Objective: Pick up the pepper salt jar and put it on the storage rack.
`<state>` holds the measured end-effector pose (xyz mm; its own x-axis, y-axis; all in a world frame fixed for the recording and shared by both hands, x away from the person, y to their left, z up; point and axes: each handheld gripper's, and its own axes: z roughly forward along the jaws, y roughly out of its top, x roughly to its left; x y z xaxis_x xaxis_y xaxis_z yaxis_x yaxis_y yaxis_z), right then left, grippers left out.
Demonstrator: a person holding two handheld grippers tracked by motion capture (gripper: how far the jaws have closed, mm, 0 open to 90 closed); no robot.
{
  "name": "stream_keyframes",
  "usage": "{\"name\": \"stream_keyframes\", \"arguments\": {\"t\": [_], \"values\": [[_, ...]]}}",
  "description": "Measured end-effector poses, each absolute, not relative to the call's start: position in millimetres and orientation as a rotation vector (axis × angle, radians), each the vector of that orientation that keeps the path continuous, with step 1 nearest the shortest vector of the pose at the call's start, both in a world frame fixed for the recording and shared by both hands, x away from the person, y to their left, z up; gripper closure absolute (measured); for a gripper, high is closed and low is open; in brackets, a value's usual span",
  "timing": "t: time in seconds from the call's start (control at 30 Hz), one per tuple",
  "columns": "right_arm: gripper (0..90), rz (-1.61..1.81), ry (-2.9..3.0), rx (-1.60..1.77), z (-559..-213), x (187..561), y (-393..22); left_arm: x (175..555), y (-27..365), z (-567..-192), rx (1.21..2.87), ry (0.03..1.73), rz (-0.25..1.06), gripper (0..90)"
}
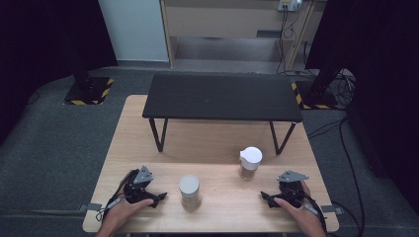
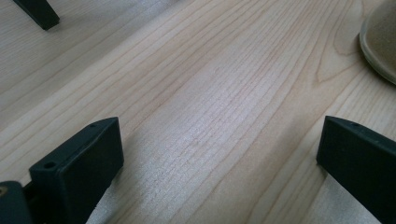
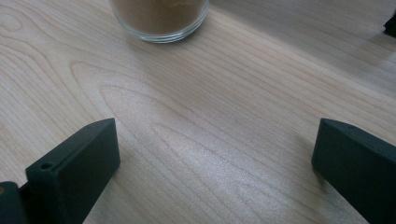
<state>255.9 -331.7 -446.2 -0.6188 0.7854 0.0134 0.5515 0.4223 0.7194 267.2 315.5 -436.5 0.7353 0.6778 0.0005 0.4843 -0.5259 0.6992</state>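
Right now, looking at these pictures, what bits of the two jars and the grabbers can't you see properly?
- Near jar, high view: its label or markings are too small to tell.
- Far jar, high view: its white lid hides the top of the brown filling.
- Jar in the left gripper view: cut off by the right edge.
- Jar in the right gripper view: the top edge cuts it off above its base, so no lid.

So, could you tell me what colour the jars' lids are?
White lids, clearest in the high view.
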Motion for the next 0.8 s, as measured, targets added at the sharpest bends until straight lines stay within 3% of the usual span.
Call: {"name": "stream_keyframes", "arguments": {"t": [0.8], "values": [[1.6, 1.008, 2.352, 1.157, -446.2, 255.3, -331.2, 266.5, 314.9, -436.3, 2.228, 0.879, 0.355, 0.0]]}}
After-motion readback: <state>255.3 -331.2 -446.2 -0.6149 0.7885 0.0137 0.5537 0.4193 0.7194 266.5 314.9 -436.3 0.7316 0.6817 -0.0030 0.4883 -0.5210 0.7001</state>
